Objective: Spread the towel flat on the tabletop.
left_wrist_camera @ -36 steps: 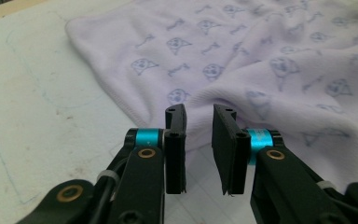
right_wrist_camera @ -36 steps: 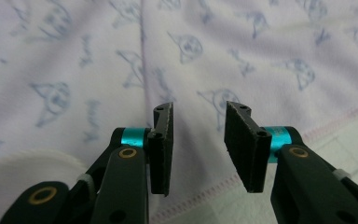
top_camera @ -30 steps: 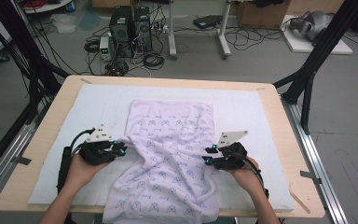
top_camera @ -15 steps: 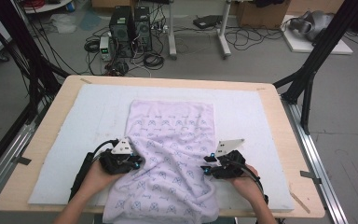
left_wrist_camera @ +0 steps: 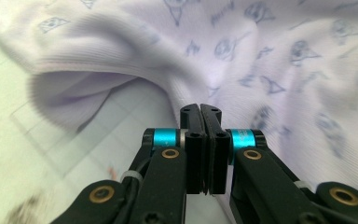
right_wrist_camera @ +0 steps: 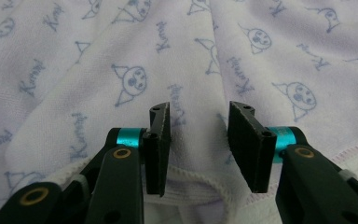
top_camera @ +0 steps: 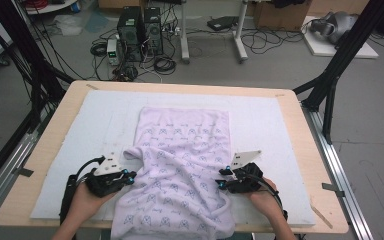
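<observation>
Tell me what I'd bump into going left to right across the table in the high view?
Bare white mat → left tongs → purple printed towel → right tongs → bare mat again → wooden table edge.

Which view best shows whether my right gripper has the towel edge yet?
The right gripper view: the right gripper stands open, the towel hem between its jaws, unpinched. The high view shows it at the towel's right edge, jaws too small to judge.
</observation>
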The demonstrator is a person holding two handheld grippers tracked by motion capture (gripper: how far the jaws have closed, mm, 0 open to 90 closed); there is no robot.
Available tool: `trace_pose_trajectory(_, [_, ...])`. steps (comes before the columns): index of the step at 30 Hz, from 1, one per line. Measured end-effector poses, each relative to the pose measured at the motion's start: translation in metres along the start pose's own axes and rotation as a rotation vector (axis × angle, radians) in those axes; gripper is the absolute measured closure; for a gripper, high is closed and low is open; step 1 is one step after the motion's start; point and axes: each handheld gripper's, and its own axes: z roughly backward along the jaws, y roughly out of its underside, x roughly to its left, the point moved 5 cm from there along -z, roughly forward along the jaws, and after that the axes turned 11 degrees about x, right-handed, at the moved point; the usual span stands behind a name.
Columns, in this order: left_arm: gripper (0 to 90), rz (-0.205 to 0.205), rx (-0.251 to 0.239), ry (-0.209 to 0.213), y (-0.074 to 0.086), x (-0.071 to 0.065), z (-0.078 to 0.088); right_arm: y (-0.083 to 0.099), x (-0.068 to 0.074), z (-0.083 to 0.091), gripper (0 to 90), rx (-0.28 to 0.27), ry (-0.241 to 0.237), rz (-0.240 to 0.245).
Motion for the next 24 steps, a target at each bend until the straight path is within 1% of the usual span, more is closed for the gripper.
trace_pose_trajectory(1, [88.1,0.004,-0.013,-0.003,0.002,0.0,0.006,0.0,0.0,0.0,59.1,0.001,0.0,0.006])
trace_pose_trajectory(4, [88.1,0.001,-0.024,-0.011,0.005,-0.001,0.021,0.0,0.003,0.0,59.1,0.011,0.0,0.012])
trace_pose_trajectory(7, [86.2,-0.001,-0.043,0.013,0.004,-0.004,0.029,-0.002,0.005,0.004,59.1,-0.01,0.003,0.019])
trace_pose_trajectory(8, [81.9,0.0,-0.043,0.016,0.003,-0.004,0.03,-0.003,0.007,0.007,59.1,-0.02,0.003,0.024])
trace_pose_trajectory(10, [70.5,0.001,-0.032,0.028,0.002,-0.005,0.025,-0.004,0.011,0.012,59.1,-0.032,-0.005,0.027])
trace_pose_trajectory(13, [63.3,0.002,-0.012,0.041,0.001,-0.006,0.009,-0.005,0.017,0.015,59.0,-0.044,-0.017,0.045])
trace_pose_trajectory(15, [63.2,0.002,0.013,0.058,0.001,-0.006,-0.005,-0.002,0.021,0.014,58.8,-0.044,-0.026,0.049])
trace_pose_trajectory(17, [64.6,-0.007,0.054,0.052,0.003,-0.006,-0.019,0.002,0.024,0.011,58.7,-0.027,-0.036,0.049])
trace_pose_trajectory(19, [71.1,-0.019,0.086,0.061,0.005,-0.007,-0.029,0.006,0.025,0.007,58.8,-0.02,-0.047,0.042])
trace_pose_trajectory(20, [74.7,-0.027,0.091,0.06,0.006,-0.008,-0.031,0.008,0.026,0.006,59.6,-0.019,-0.052,0.036])
trace_pose_trajectory(21, [78.3,-0.024,0.081,0.057,0.006,-0.009,-0.031,0.009,0.026,0.005,62.4,-0.021,-0.054,0.032])
trace_pose_trajectory(22, [80.8,-0.022,0.079,0.055,0.007,-0.009,-0.029,0.01,0.026,0.004,65.2,-0.027,-0.056,0.037])
trace_pose_trajectory(23, [82.2,-0.022,0.076,0.049,0.007,-0.01,-0.027,0.011,0.026,0.003,69.0,-0.023,-0.055,0.037])
trace_pose_trajectory(24, [82.5,-0.025,0.073,0.038,0.008,-0.011,-0.025,0.011,0.027,0.003,72.9,-0.018,-0.052,0.05])
